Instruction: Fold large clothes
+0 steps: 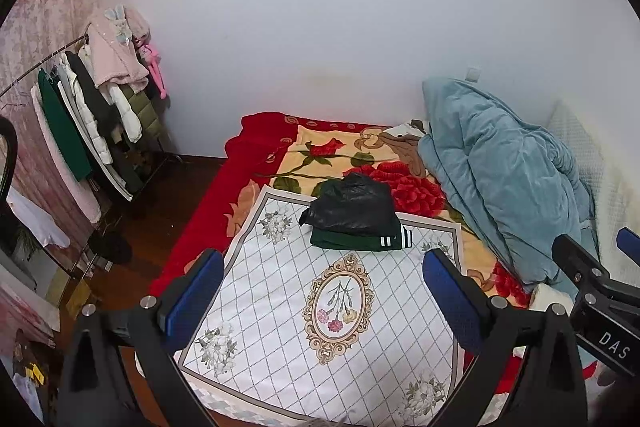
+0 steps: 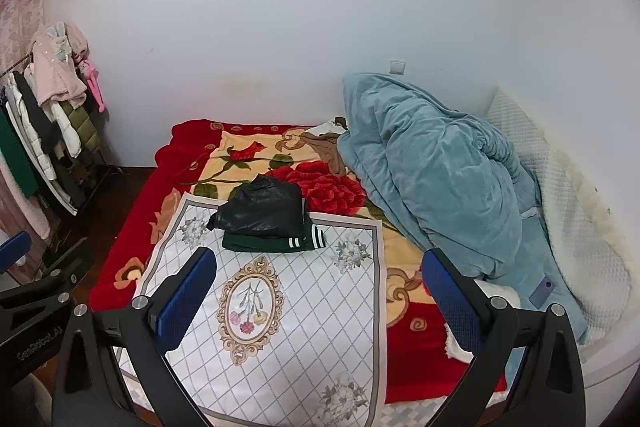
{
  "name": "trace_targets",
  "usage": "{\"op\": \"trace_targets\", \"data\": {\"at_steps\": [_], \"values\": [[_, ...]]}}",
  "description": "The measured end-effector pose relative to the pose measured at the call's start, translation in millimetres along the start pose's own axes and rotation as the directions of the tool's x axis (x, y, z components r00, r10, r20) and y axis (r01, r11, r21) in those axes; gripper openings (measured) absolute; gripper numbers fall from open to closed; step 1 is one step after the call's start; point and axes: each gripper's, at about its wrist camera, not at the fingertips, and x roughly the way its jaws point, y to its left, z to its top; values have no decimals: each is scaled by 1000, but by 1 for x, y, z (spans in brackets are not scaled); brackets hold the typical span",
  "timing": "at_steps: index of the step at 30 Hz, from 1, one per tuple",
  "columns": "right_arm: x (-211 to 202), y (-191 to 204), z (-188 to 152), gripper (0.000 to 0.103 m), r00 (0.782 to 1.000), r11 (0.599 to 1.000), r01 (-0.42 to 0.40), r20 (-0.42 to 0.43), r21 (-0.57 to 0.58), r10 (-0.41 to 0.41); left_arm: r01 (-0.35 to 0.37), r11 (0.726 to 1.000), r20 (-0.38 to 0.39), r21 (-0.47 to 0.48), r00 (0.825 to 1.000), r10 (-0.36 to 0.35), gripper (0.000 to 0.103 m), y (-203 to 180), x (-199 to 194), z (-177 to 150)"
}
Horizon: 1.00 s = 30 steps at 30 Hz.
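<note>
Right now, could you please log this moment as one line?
left tool: open, empty | right tool: open, empty | black garment folded atop green garment | on white mat

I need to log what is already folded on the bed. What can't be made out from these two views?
- Green garment: mostly under the black garment in both views; its type and fold are unclear.
- Items behind the blue quilt: only a scrap shows.
- Clothes rack: cut off by the left edge in the right wrist view.
- Left gripper and right gripper: the holding hands are out of frame.

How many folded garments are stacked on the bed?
2: a black jacket on top, a green garment with white stripes beneath it, at the white cloth's far edge. Thinner items between could be hidden.
</note>
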Motion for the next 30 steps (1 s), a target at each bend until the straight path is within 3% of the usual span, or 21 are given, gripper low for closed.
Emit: {"op": "trace_targets", "data": {"at_steps": [30], "values": [[4, -3, -1, 103, 1000, 1000, 1, -14, -2, -1, 19, 1000, -9, 24, 1000, -19, 101, -6, 10, 12]]}}
